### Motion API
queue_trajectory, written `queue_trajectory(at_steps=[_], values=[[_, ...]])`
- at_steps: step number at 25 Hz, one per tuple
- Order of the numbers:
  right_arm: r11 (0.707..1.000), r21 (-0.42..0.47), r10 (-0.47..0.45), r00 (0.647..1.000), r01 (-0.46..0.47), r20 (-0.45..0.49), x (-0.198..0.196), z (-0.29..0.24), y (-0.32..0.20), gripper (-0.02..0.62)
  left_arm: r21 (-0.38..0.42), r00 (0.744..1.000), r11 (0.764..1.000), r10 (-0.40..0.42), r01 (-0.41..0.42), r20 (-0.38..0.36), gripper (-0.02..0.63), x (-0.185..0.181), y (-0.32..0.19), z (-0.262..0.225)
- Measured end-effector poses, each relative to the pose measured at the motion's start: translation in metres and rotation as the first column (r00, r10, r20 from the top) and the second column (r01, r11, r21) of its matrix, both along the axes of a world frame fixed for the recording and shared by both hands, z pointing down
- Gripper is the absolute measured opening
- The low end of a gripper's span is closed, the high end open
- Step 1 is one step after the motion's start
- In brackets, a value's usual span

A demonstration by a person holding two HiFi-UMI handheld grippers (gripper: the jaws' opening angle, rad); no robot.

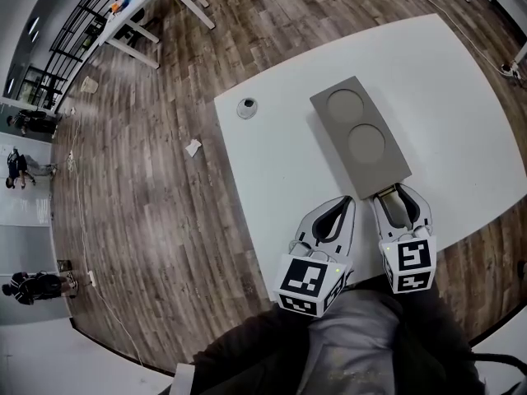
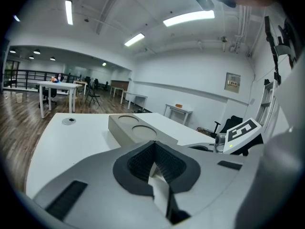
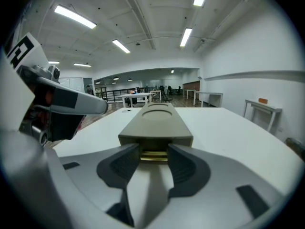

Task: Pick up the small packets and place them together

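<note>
The right gripper (image 3: 153, 151) is positioned at the near end of the box (image 1: 360, 134), with its jaws set apart and their tips just in front of the slot in that end. A thin yellow stack, judged to be the packets (image 3: 153, 156), is seen inside the slot, directly between the jaw tips. No pad is seen pressing on the stack, so no grip is indicated. The left gripper (image 2: 154, 142) is held just beside the right one, over the table (image 1: 272, 163) near its front edge. Its jaw tips are closed together and nothing is held between them. The box lies flat on the table, with two round recesses in its top face, both empty. No packet is seen lying loose on the table, and none is carried by either gripper. The task is therefore judged to be at its start: no packet is out of the box and none are placed together. The first packet is yet to be gripped and drawn from the slot, and a gathering spot on the table is yet to be used.
</note>
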State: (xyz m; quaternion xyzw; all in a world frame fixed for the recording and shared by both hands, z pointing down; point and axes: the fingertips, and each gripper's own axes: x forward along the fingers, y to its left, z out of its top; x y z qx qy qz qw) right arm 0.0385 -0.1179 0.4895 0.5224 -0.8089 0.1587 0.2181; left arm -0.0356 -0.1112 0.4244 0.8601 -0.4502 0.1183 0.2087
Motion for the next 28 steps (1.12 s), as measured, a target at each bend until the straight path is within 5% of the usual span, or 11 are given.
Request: queue_trajectory(at_steps=[28], values=[[0.999, -0.04, 0.011, 0.999, -0.01, 0.03, 0.011, 0.01, 0.023, 0.173, 0.004, 0.999, 1.0, 0.024, -0.024, 0.021, 0.003, 0.017, 0.022, -0.005]])
